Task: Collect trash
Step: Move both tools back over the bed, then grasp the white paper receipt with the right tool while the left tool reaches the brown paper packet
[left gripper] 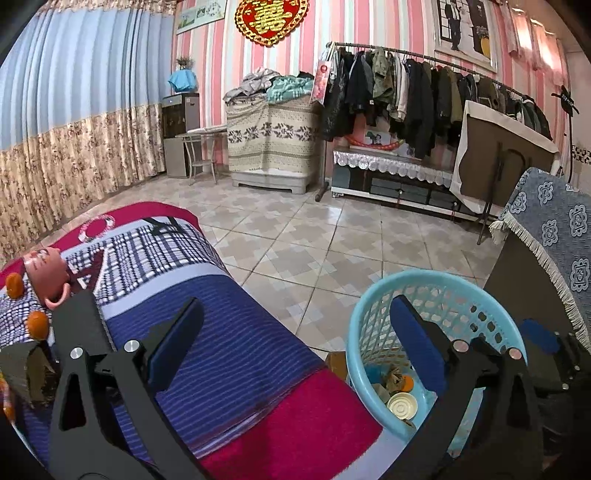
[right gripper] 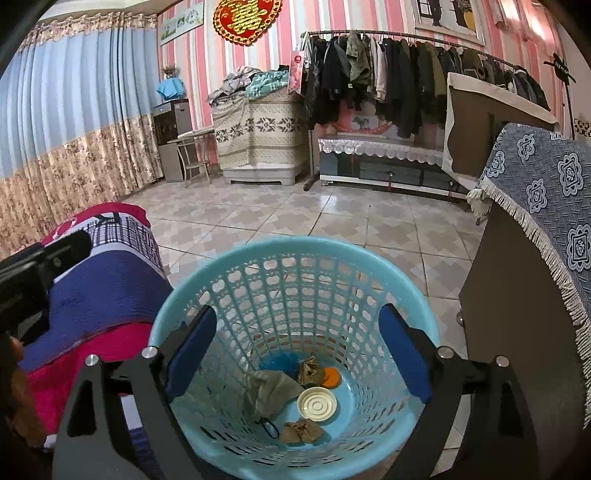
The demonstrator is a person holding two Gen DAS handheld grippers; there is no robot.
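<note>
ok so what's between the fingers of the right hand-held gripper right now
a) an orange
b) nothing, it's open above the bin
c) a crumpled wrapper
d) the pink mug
b: the right hand-held gripper stands open with nothing between its pads, above the blue basket where the trash lies.

The only clear sign is the red and gold wall ornament on the striped wall, whose gold figure reads as the Chinese double-happiness character 囍; it also shows at the top of the right wrist view. The pink hanging card at the end of the clothes rail bears a red round mark, too small to read. The framed picture shows no legible words.
</note>
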